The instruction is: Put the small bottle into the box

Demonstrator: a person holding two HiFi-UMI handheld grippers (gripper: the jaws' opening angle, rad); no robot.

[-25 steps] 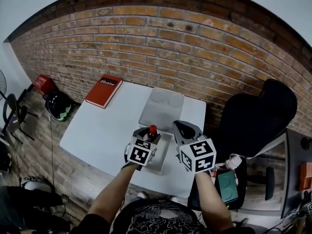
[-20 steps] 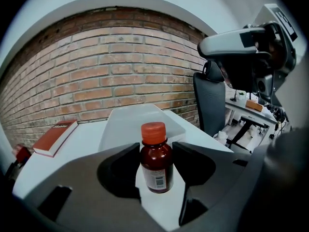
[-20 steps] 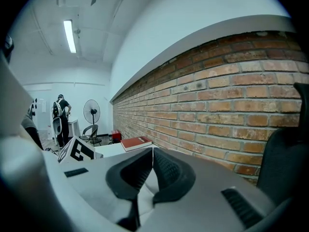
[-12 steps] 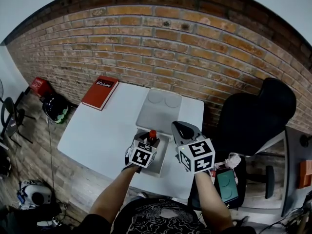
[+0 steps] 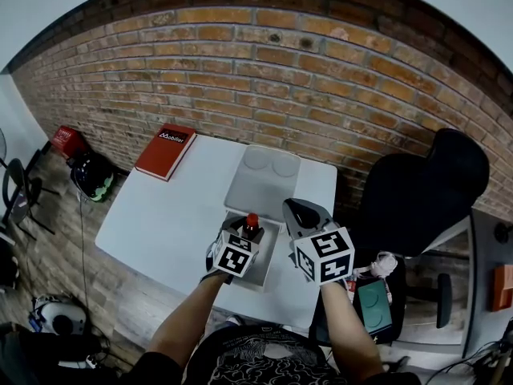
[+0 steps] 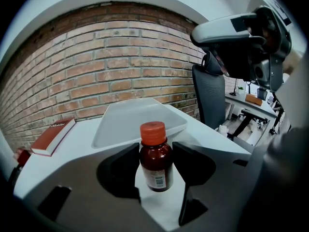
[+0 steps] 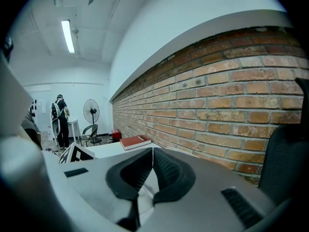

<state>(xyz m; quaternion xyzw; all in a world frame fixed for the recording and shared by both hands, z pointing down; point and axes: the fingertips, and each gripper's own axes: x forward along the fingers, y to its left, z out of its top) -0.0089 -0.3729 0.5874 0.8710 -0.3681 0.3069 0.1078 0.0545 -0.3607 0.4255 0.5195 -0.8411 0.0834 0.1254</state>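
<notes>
Over the box (image 5: 276, 245) at the table's (image 5: 160, 223) front edge, my left gripper (image 6: 155, 166) clasped the bottle (image 6: 155, 153); the right gripper (image 7: 151, 170) was closed, empty. Lowering upright seemed wisest.

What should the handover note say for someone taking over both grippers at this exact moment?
Left gripper: shut on the small bottle, which is upright with its red cap on top.
Right gripper: jaws together, empty, raised beside the left.
Box: open on the white table, directly under the bottle; its lid lies just beyond.
Done: bottle gripped and positioned over the box.
Left: lower it to the box floor (contact cannot be told), open the jaws, withdraw.
</notes>
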